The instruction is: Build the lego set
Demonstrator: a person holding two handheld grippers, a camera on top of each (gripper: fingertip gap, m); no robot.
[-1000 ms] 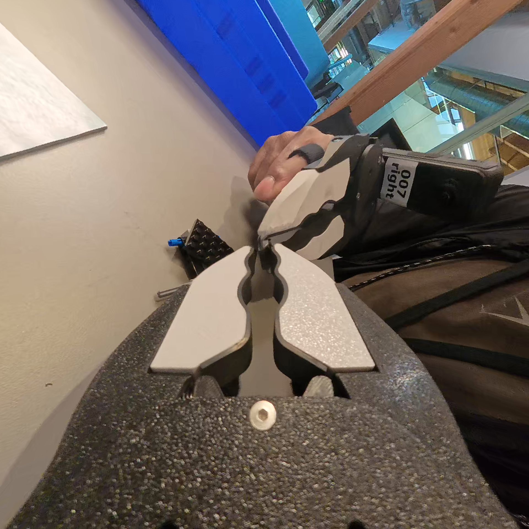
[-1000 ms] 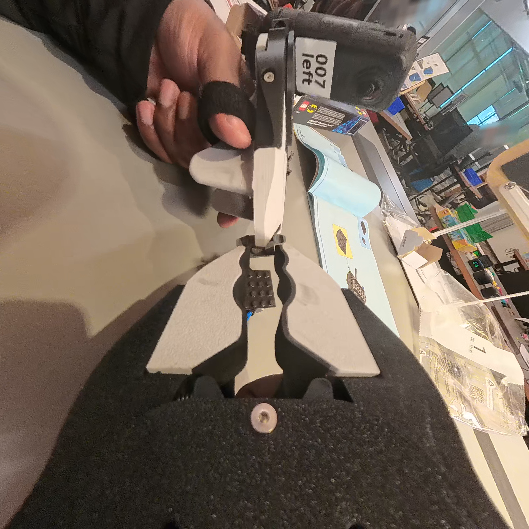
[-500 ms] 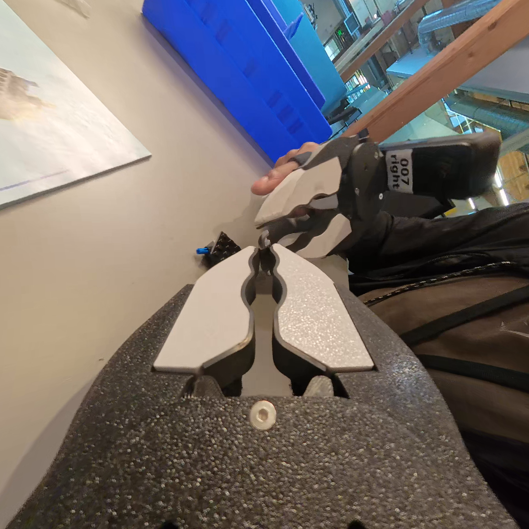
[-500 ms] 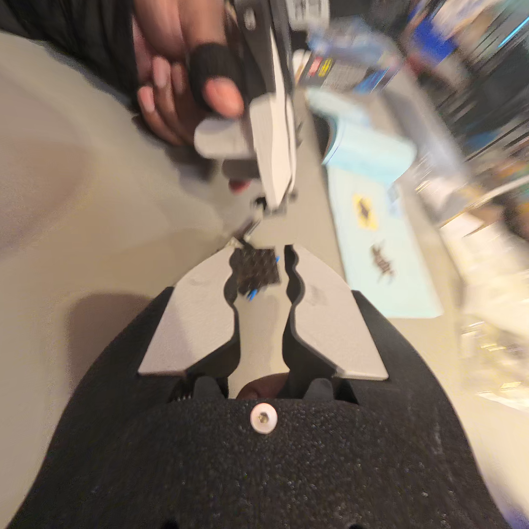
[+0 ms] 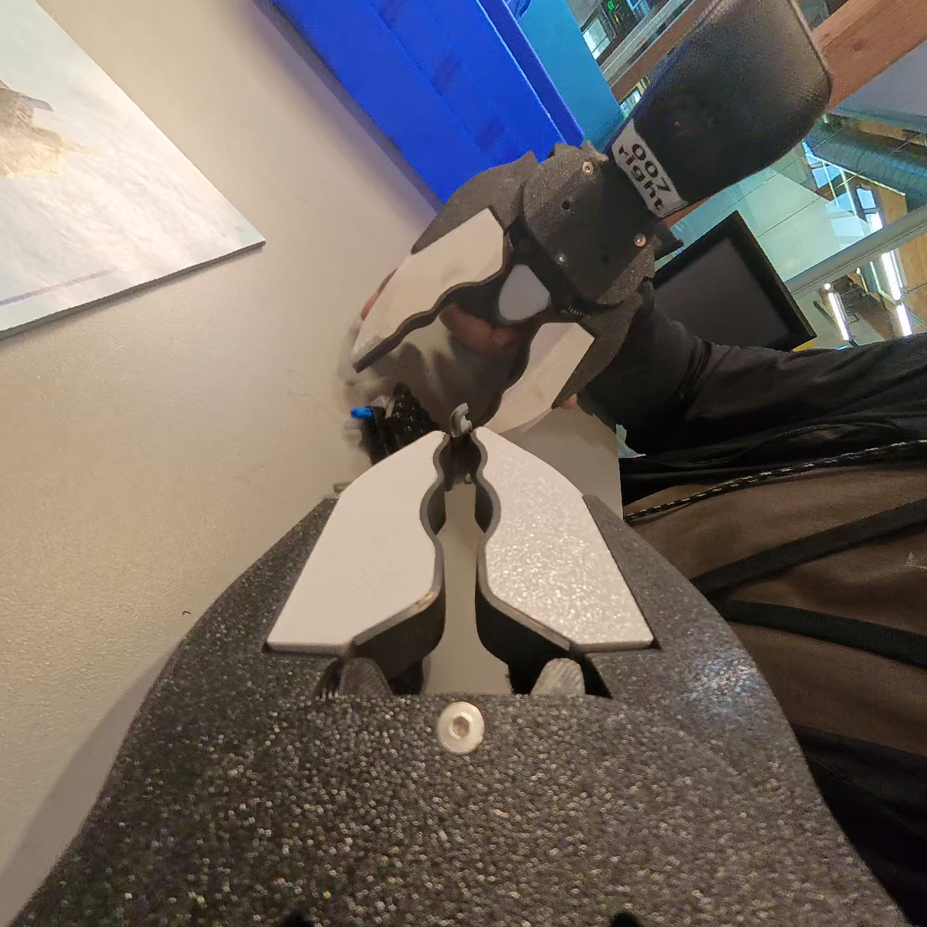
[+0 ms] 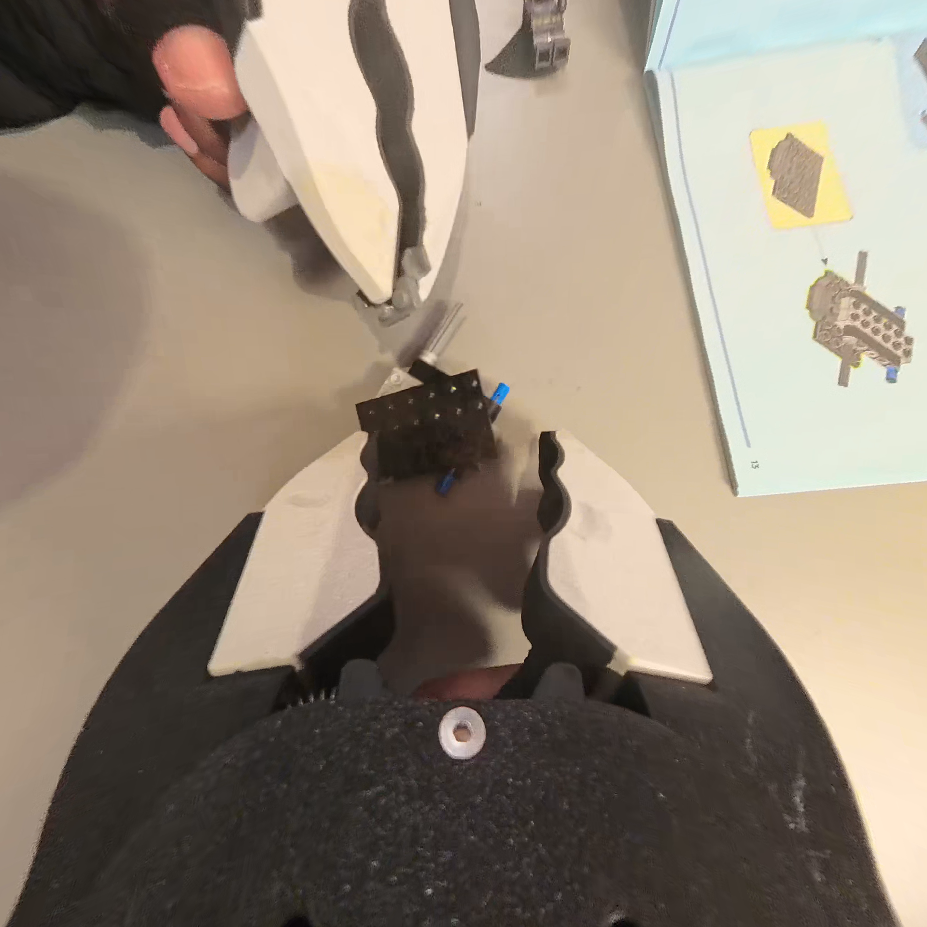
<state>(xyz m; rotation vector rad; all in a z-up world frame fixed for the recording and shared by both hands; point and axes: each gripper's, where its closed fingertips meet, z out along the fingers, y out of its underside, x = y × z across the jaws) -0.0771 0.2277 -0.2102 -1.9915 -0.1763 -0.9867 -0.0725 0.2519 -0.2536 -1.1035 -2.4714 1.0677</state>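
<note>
My left gripper [image 5: 459, 439] is shut on a small grey clip piece [image 5: 459, 424], which sticks out past the fingertips. The right wrist view shows the same piece [image 6: 396, 308] pinched at the left gripper's tips [image 6: 389, 293]. My right gripper [image 6: 454, 436] is wide open. A black studded lego assembly [image 6: 426, 421] with blue pins and a grey axle lies on the table between its fingertips, close to the left finger [image 6: 321, 481], with a gap to the right one. In the left wrist view the assembly [image 5: 401, 426] lies on the table under the open right gripper [image 5: 431, 386].
An open light-blue instruction booklet [image 6: 802, 251] lies to the right. A loose grey and black piece [image 6: 547, 40] lies farther off. A blue bin [image 5: 426, 75] and a printed sheet [image 5: 75, 175] are on the table. The person's dark sleeve [image 5: 752, 391] is at the right. My right fingertips sit around 5 cm from my left ones.
My right gripper has opened wide and let go of the black assembly, which now lies on the table. My left gripper has stayed shut on the grey piece and drawn slightly away.
</note>
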